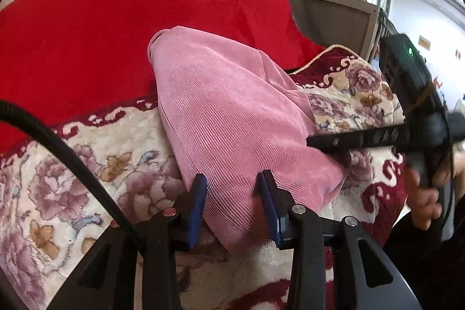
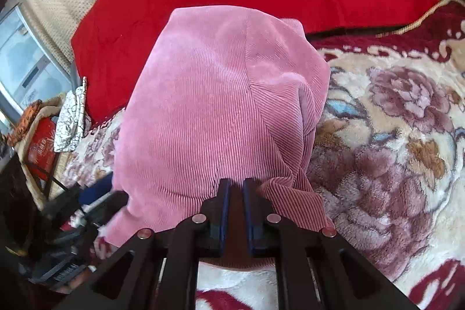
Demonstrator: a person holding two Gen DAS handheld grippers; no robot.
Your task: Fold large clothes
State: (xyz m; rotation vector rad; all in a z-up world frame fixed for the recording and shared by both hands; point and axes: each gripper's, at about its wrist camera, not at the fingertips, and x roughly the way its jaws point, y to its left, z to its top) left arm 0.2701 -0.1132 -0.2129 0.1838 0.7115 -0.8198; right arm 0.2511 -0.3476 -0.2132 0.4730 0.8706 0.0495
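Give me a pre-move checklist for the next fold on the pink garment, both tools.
1. Right tool grip: ok, its two fingers stand close together with the near edge of the pink corduroy garment pinched between them.
2. Left tool grip: not ok, fingers stand wide open with the garment's hem between them, not clamped.
3. Garment supported: ok, it lies on the floral blanket.
4. Layers held by the right tool: cannot tell, the fold edge is hidden.
5. Tools apart: ok in the left wrist view, the right tool sits off to the side.
6. Far end: ok, it lies on the red blanket.
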